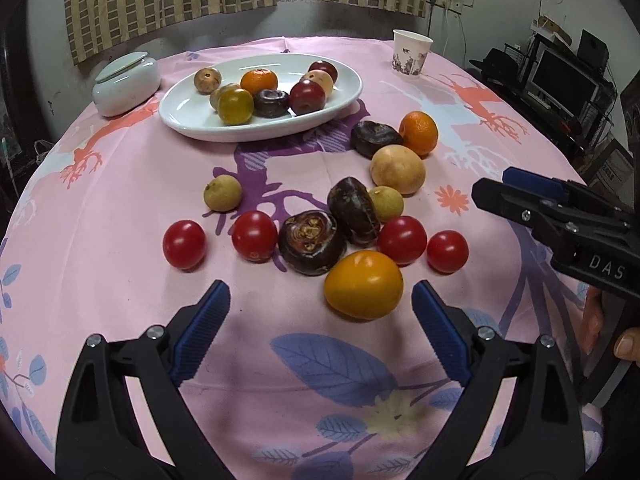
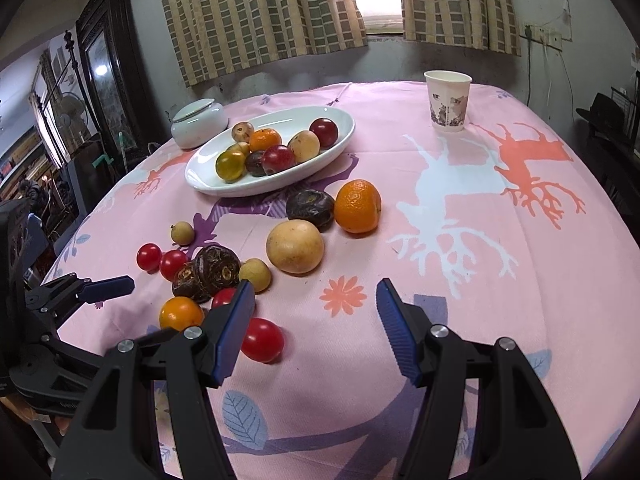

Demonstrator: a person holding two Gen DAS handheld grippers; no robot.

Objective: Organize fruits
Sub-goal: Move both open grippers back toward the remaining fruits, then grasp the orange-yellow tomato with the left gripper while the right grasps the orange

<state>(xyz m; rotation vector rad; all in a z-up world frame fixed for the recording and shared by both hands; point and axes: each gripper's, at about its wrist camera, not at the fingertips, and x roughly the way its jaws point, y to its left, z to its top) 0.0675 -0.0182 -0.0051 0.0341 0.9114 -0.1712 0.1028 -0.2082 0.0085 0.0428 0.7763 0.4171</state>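
A white oval plate [image 1: 260, 133] [image 2: 224, 191] at the back holds several fruits. Loose on the pink cloth lie red cherry tomatoes [image 1: 184, 244] [image 2: 262, 340], dark water chestnuts [image 1: 312, 242] [image 2: 216, 268], small tan longans [image 1: 223, 193], a pale round fruit [image 1: 397, 169] [image 2: 295, 246], a mandarin [image 1: 419, 133] [image 2: 357, 206] and a yellow-orange tomato [image 1: 363, 284] [image 2: 181, 314]. My left gripper [image 1: 320, 292] [image 2: 152, 306] is open, and the yellow tomato lies just ahead of its right finger, untouched. My right gripper [image 2: 316, 286] [image 1: 492, 184] stands open over bare cloth, right of the fruit cluster.
A lidded pale jar [image 1: 126, 84] [image 2: 199, 122] stands left of the plate. A paper cup [image 1: 412, 54] [image 2: 448, 100] stands at the back right. The table's edge curves away on both sides, with shelves and a monitor [image 1: 564, 76] beyond the right side. A person's fingers [image 1: 628, 344] hold the right gripper.
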